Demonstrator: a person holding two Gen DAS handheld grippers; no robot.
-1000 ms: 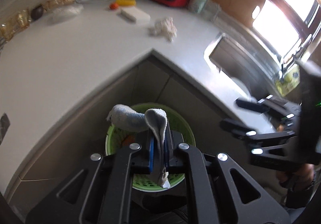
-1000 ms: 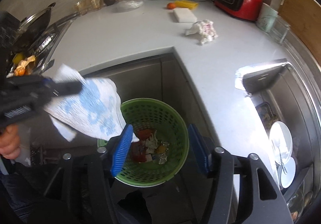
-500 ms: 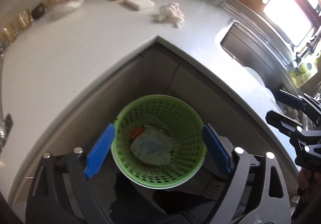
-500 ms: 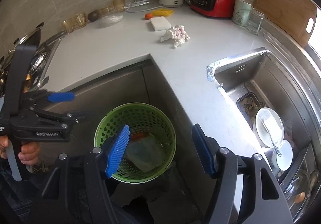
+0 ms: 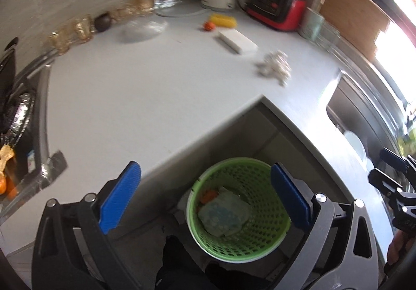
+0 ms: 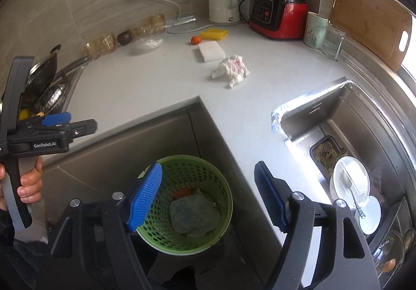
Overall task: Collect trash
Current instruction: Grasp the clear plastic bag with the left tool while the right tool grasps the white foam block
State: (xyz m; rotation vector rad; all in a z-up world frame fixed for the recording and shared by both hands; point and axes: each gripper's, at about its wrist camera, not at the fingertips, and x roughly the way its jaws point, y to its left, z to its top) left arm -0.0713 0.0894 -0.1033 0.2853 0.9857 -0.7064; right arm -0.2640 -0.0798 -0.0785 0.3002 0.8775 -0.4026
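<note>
Hovering over green bin (image 6: 187,201), left gripper (image 5: 205,199) and right gripper (image 6: 208,199) both gaping empty, jaws just opening, freeing paper towel (image 6: 193,214).

Green perforated plastic basket (image 6: 223,201); matt white countertop (image 6: 145,87); brushed metal sink (image 6: 345,118).

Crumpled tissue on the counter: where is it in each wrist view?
Left wrist: crumpled tissue upper right, blurred, on the white counter past the inner corner.
Right wrist: tissue upper centre, just below-right of the white block.
Shared landmark: red blender base behind it.
</note>
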